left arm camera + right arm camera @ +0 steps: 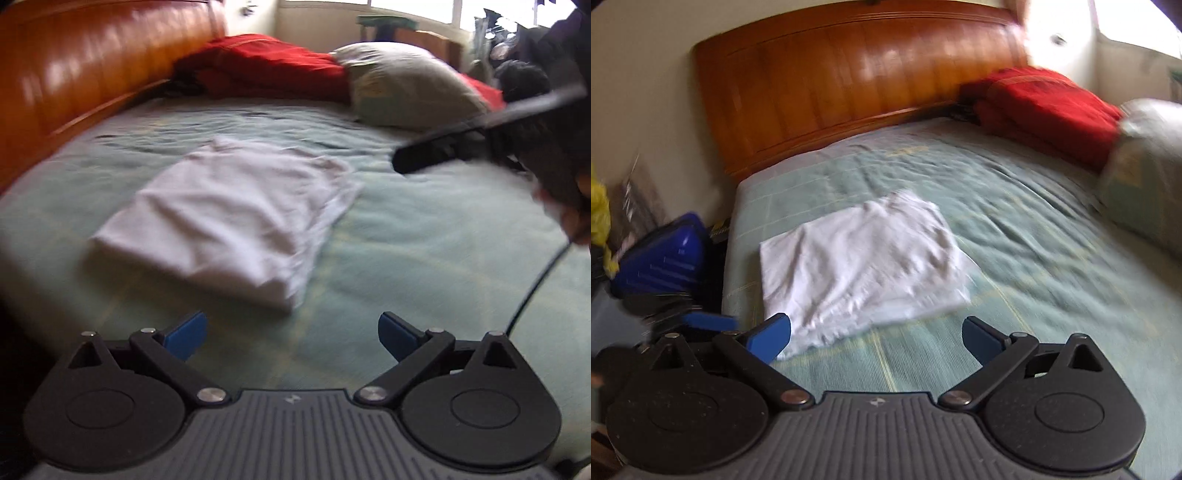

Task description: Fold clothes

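Already a layered rectangle, the white garment (236, 210) lies on the bed (424, 251); both the left gripper (291, 334) and right gripper (877, 334) hang agape, holding nothing (any further fold wants aligned edges).

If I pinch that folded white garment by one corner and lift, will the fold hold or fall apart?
Probably falls apart. The white garment looks like thin, soft cloth in loose stacked layers, with wrinkles and uneven edges, so a one-corner lift would likely let it droop and unfold. It seems light. On the textured green bedspread it would likely bunch rather than slide. Both tongs are open, holding nothing.
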### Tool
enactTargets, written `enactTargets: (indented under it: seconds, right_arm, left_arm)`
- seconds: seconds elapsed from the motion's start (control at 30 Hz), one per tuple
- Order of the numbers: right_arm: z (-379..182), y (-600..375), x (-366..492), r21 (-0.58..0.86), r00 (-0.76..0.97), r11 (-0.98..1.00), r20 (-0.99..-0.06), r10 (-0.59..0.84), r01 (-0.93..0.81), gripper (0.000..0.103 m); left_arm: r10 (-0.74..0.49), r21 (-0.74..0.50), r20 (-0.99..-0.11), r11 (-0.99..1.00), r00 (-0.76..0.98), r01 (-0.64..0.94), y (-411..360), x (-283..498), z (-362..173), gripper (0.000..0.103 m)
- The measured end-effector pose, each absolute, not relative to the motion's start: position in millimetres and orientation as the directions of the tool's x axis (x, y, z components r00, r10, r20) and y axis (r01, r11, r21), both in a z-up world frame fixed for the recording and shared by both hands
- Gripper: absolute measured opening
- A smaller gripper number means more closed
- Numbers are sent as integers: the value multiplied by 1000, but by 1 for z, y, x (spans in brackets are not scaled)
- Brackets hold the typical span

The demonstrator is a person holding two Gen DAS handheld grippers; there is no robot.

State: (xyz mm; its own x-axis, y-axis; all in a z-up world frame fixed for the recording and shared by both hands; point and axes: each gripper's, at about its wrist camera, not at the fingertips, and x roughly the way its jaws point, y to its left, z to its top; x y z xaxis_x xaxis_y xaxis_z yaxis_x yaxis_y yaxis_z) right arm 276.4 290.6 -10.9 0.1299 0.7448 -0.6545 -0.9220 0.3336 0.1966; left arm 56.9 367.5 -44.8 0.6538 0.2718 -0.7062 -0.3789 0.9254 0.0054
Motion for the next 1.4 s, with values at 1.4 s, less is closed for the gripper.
enactTargets:
  seconds: [1.4]
  right_arm:
    - [-14, 321, 224, 140, 129, 378, -788, 602, -915, 103]
  left_arm:
    - [422, -46, -718, 764, 553, -644, 384, -28, -55, 101]
